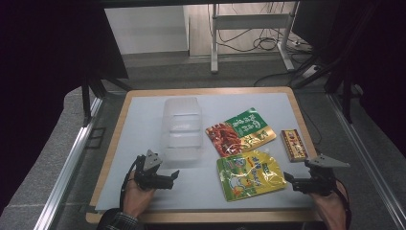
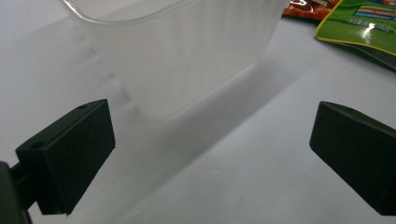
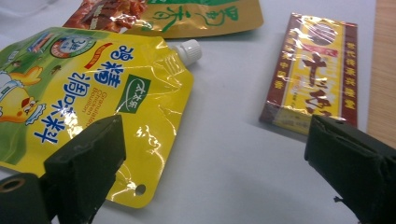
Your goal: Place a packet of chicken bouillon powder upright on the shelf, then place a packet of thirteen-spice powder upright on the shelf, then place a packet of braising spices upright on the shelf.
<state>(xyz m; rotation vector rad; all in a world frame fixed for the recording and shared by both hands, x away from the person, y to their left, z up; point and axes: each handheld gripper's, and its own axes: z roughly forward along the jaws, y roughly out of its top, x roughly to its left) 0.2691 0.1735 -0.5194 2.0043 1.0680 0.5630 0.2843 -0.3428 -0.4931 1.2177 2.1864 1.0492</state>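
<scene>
On the white mat, a clear plastic container sits beside 2 pouches (red-green behind, yellow in front) and a small red-yellow box. Left gripper and right gripper hover open.

High view: fixed above near edge, looks fwd and down over whole counter. Left claw cam sits low, v. close, faces the clear tub. Right claw cam also low, faces far over yellow pouch and box. Both claw cams catch the pouch; high view shares all.
</scene>
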